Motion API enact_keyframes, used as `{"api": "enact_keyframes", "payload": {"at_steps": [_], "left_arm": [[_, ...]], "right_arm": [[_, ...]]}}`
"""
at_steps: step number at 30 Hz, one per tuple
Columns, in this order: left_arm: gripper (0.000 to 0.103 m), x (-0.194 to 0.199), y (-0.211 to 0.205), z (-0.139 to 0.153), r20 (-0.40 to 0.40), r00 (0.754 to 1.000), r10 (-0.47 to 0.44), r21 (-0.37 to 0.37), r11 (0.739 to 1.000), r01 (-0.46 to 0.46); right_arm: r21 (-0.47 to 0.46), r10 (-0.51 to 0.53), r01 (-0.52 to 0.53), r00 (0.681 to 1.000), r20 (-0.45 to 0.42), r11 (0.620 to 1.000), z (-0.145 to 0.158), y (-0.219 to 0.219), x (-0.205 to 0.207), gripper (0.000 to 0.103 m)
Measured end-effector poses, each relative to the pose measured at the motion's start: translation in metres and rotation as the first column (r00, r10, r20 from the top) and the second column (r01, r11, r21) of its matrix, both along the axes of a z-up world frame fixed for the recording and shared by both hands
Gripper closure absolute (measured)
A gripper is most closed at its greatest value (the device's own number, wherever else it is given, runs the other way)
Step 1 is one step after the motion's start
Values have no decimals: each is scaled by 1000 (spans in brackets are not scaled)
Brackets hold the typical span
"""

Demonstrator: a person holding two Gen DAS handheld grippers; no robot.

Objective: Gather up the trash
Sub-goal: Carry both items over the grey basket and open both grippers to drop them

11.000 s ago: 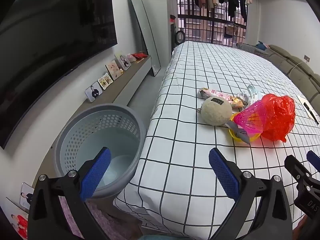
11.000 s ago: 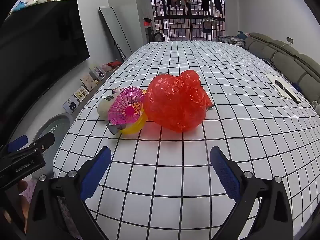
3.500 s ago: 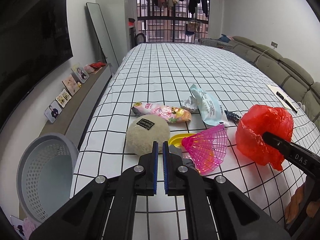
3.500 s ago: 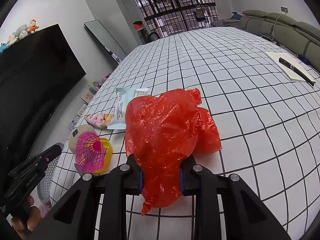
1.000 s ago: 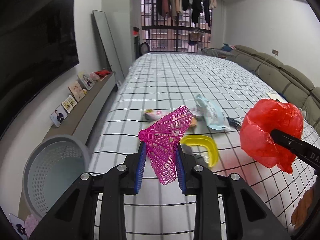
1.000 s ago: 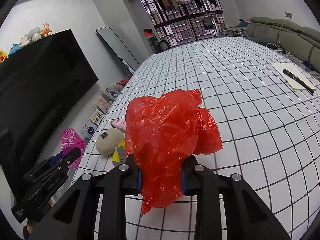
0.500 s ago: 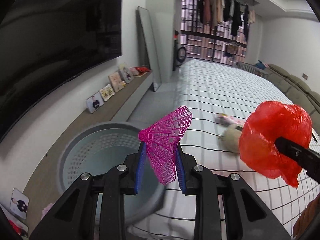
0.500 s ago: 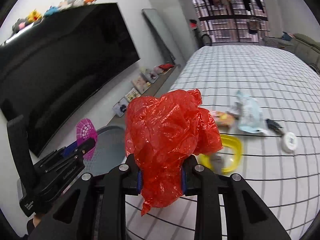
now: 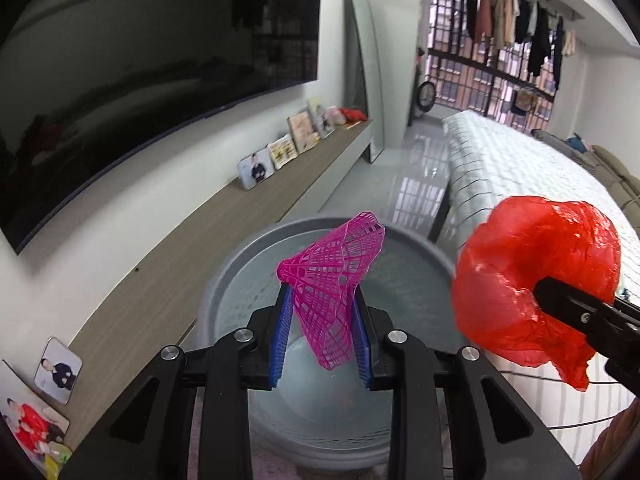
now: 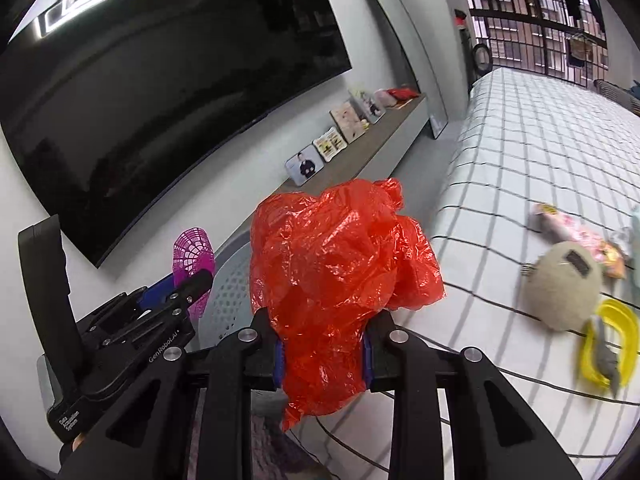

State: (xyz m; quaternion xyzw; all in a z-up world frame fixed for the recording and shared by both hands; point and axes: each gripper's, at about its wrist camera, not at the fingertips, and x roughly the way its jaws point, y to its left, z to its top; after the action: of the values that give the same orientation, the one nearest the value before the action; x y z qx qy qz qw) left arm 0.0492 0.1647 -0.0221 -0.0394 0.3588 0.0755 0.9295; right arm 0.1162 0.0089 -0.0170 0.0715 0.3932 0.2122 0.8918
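My left gripper [image 9: 320,340] is shut on a pink plastic mesh piece [image 9: 334,276] and holds it over the mouth of the grey perforated bin [image 9: 232,276] on the floor. My right gripper [image 10: 322,356] is shut on a crumpled red plastic bag [image 10: 336,260], held in the air beside the bin [image 10: 232,292], at the bed's edge. In the left wrist view the red bag [image 9: 536,284] hangs at the right. On the checked bed [image 10: 520,160] lie a beige round plush [image 10: 564,284], a yellow plastic piece [image 10: 616,340] and a pink snack wrapper [image 10: 572,232].
A long low shelf [image 9: 224,236] with photo frames runs along the left wall under a large dark TV [image 9: 140,64]. A mirror [image 9: 364,80] leans at the shelf's far end. The bed stands just right of the bin.
Both grippers have swung left, away from the bed, each with its load. The pink mesh now hangs over the bin's mouth and the red bag is close beside the bin.
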Motion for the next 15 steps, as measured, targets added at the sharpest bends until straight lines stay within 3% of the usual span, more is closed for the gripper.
{"api": "enact_keyframes", "payload": {"at_steps": [10,13,15], "left_arm": [[70,8,33,-28,-74,997,33,-14,999,-34],[66,14,36,-30,-86,996,38,-15,999,-39],[64,11,35,-29,-85,996,40,-12,999,-41]], "right_arm": [[3,66,-66,991,-116,998,-35,32,36,74],[3,73,-73,990,-121,997,-35,36,37,65],[8,74,-73,991,-111,997,-35,39,36,47]]}}
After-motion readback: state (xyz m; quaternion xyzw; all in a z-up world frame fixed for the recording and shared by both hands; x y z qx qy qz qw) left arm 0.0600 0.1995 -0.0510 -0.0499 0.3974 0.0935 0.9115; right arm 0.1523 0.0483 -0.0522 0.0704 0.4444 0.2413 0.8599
